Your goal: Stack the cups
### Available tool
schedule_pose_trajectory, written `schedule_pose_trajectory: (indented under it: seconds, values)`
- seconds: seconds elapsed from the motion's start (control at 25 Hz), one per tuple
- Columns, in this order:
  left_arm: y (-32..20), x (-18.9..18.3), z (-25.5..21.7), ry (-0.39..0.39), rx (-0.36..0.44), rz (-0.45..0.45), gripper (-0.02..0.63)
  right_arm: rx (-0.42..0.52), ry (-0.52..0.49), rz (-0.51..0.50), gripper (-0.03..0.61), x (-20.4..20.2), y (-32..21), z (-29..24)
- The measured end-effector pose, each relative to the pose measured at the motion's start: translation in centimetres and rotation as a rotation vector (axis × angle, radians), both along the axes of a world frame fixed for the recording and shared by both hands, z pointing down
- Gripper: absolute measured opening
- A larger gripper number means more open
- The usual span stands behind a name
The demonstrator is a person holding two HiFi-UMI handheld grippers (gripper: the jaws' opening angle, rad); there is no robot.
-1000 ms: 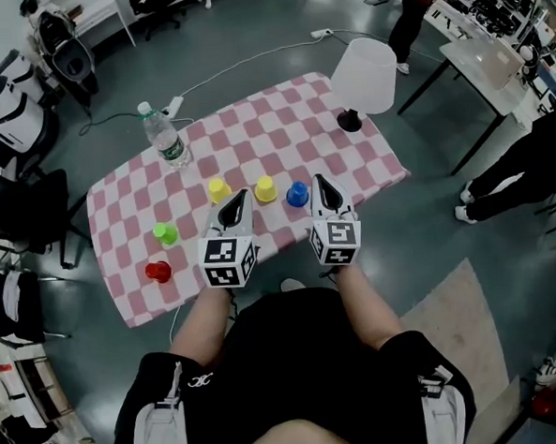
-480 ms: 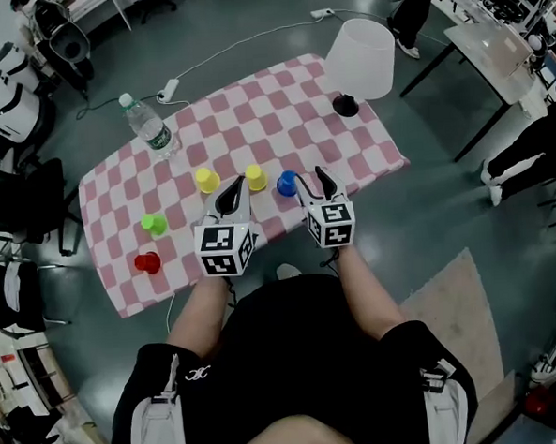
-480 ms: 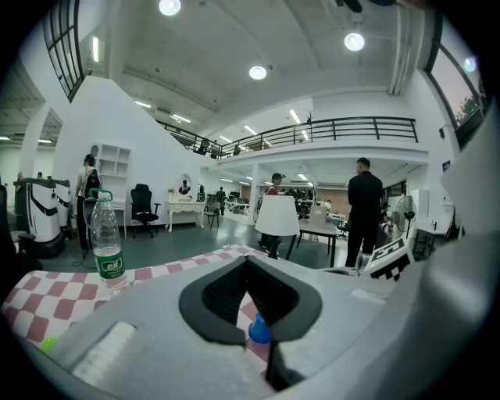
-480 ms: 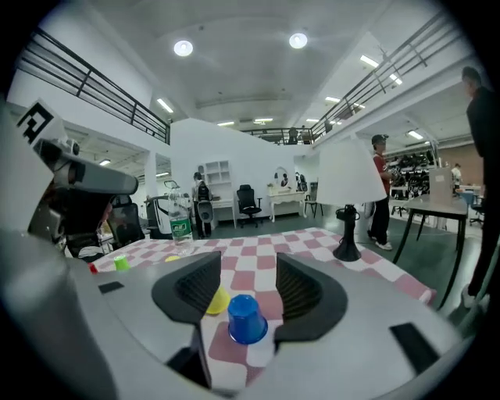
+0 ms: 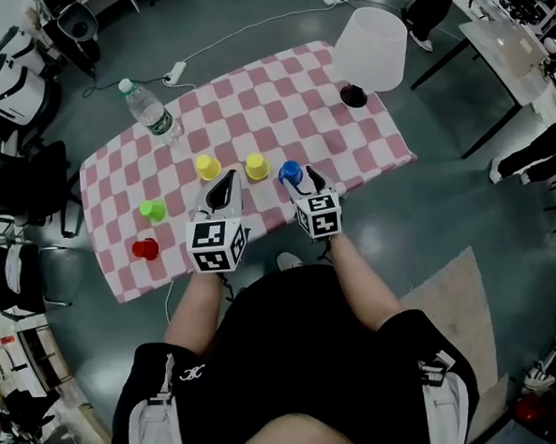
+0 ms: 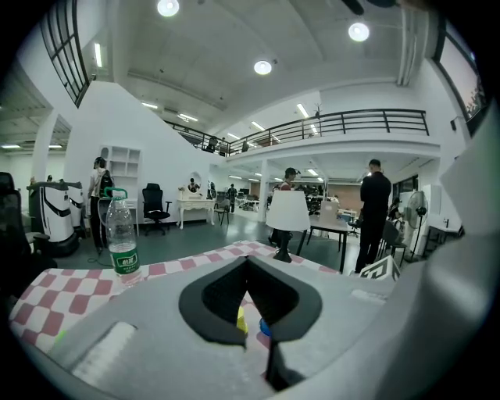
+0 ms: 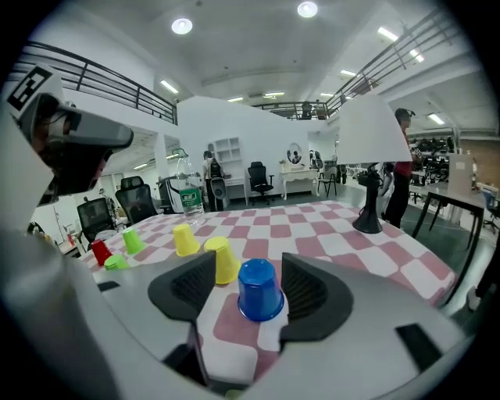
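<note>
The checked table (image 5: 280, 104) carried everything. The white lamp (image 5: 370, 37) stood out at its 1 o'clock corner and the water bottle (image 5: 151, 116) at 10 o'clock — both well apart from the cups, probably to keep them out of the work.

The left gripper (image 5: 225, 179) hung over the 6 o'clock edge, jaws clenched tip to tip on nothing, seemingly waiting its turn. The right gripper (image 5: 305, 179) had its jaws spread, having just been opening. The blue cup (image 7: 260, 289) stood between them untouched, which I judge was a set-up for grasping its sides.

Every cup stood mouth down and apart, which suits dropping one over another. A yellow cup (image 7: 224, 259) was just beside the blue at 11 o'clock, with another yellow cup (image 7: 184, 239) beyond it. The green cup (image 7: 131, 240) and red cup (image 7: 100, 251) lay farther toward 9 o'clock.

The left gripper view was mostly filled by that gripper's own body — only slivers of yellow and blue showed through its slot. A low green shape (image 7: 116, 262) beside the red cup could not be identified.
</note>
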State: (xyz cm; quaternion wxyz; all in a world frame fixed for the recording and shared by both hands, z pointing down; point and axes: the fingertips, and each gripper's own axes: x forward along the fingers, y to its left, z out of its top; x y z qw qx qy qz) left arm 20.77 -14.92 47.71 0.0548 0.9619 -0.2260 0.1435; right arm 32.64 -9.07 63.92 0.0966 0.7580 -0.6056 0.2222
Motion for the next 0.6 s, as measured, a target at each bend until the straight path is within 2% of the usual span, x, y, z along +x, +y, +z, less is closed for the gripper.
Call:
schedule_pose_trajectory:
  seconds: [0.28, 0.6]
  values:
    - [-1.1, -1.1, -0.1, -0.012, 0.015, -0.055, 0.015, -0.036, -0.046, 0.028, 0.252, 0.6, -1.0, 2.6]
    - [-2.4, -2.5, -0.2, -0.019, 0.031, -0.115, 0.015, -0.117, -0.062, 0.002, 0.250, 0.5, -2.4, 5.6]
